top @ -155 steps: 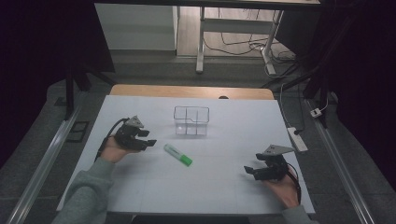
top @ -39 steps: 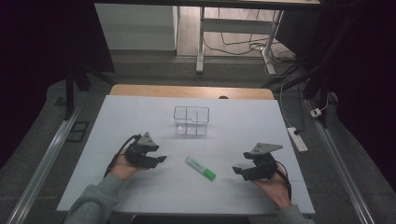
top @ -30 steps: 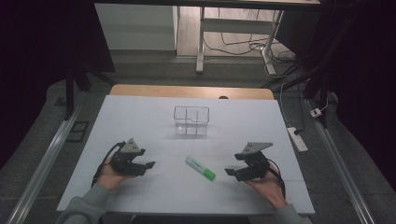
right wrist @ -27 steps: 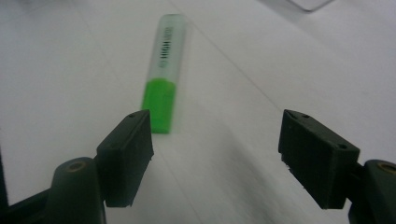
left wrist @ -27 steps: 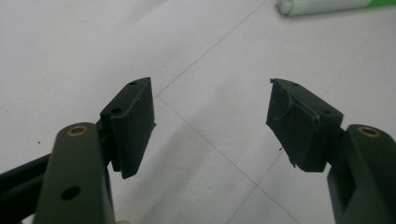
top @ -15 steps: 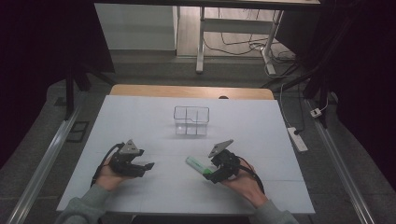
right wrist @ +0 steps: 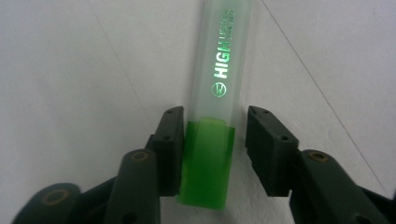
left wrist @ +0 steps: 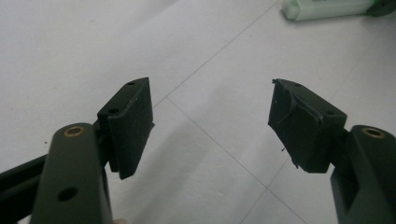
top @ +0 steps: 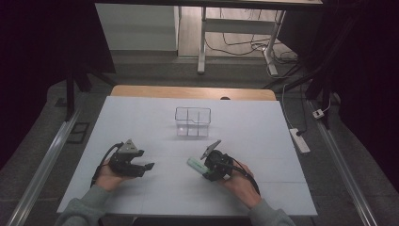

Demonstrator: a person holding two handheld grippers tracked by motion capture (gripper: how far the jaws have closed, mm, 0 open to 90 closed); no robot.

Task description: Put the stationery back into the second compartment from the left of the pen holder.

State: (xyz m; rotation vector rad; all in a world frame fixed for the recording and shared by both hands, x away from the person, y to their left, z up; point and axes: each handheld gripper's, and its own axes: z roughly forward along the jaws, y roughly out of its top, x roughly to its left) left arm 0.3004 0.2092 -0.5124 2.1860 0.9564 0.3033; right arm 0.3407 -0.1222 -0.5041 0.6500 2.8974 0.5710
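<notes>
Now highlighter [right wrist: 217,93]: frosted barrel, green cap, seemingly flat.

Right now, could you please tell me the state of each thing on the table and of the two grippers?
Highlighter: lying flat on the table, green cap on, cap end between the right gripper's fingers.
Right gripper: fingers either side of the cap, a gap on one side, not yet shut.
Left gripper: open, holding nothing, just above the table.
Clear box: upright, looks empty.

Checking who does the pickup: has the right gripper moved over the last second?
Yes. The right gripper has swung left from the table's right side, ending below the clear plastic divided box, jaws straddling the green highlighter pen.
</notes>
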